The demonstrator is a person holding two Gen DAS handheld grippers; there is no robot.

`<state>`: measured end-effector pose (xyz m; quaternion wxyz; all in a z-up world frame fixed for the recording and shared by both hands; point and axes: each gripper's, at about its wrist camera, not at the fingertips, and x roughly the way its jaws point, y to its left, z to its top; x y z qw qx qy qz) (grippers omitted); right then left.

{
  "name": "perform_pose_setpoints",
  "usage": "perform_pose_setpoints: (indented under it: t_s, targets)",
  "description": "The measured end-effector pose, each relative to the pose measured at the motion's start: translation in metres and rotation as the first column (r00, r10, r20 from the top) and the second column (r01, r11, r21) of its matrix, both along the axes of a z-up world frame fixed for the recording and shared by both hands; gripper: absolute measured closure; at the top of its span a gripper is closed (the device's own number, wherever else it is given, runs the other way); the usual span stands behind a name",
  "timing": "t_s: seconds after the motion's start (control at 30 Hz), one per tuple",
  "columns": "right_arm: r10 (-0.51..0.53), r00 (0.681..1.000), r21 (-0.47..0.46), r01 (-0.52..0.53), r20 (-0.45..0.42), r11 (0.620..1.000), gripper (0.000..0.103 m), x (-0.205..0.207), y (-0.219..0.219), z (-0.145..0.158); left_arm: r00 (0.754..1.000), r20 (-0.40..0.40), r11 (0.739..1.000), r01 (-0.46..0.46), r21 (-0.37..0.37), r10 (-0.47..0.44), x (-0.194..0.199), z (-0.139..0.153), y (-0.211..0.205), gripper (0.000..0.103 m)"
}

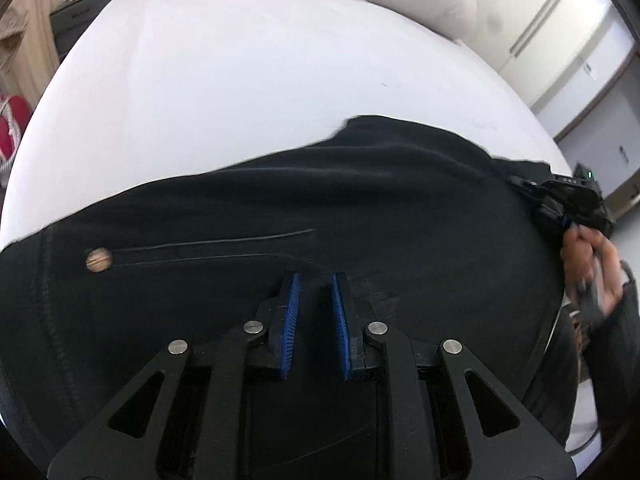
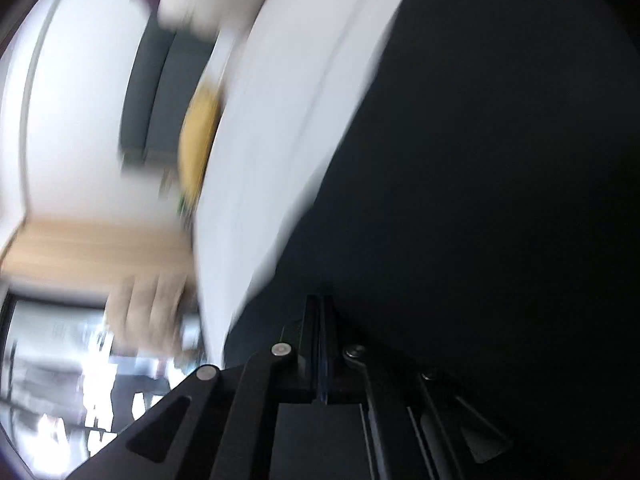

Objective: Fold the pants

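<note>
Lying under left gripper (image 1: 314,280): pants (image 1: 280,200).

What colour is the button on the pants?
Light brown, wood-like button on black pants; left wrist view shows it best.

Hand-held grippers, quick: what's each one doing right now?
Left hand-held gripper: narrow gap, nothing visibly between pads, over the black pants.
Right hand-held gripper: shut; no cloth visibly gripped.

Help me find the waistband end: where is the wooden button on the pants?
In the left wrist view the wooden button sits at the left of the black pants, ending a pocket seam, left of the left tongs.
</note>
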<state>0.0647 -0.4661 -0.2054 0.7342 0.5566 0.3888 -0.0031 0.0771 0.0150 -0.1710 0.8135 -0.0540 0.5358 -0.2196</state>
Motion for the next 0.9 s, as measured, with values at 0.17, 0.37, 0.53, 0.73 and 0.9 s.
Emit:
perform_pose_setpoints:
  t_s: [0.17,0.37,0.53,0.73,0.9]
  targets:
    - [-0.308,0.951,-0.178,0.297,-0.037,0.938,0.103,-0.03,-0.128,0.023,0.996,-0.001,0.995,-0.087,-0.049,0.087,-0.013,0.0,0.048,0.086]
    - [-0.246,0.969,-0.258,0.246,0.034,0.934,0.097,-0.037,-0.105,0.085,0.99,0.05,0.991,-0.133,-0.022,0.134,-0.018,0.038,0.064,0.085]
    - [0.176,0.971,-0.011,-0.177,0.162,0.984,0.097,-0.01,0.081,0.066,0.998,0.059,0.989,0.032,-0.147,-0.023,0.004,0.049,-0.018,0.085]
    - [0.263,0.964,0.135,-0.266,0.041,0.954,0.103,0.022,0.159,-0.01,0.999,-0.034,0.995,0.039,-0.087,-0.042,0.031,0.0,-0.051,0.086]
    - [0.034,0.998,0.017,-0.035,0.056,0.999,0.103,0.0,0.047,-0.002,0.999,-0.032,0.99,-0.036,-0.136,0.032,0.026,-0.005,-0.001,0.086]
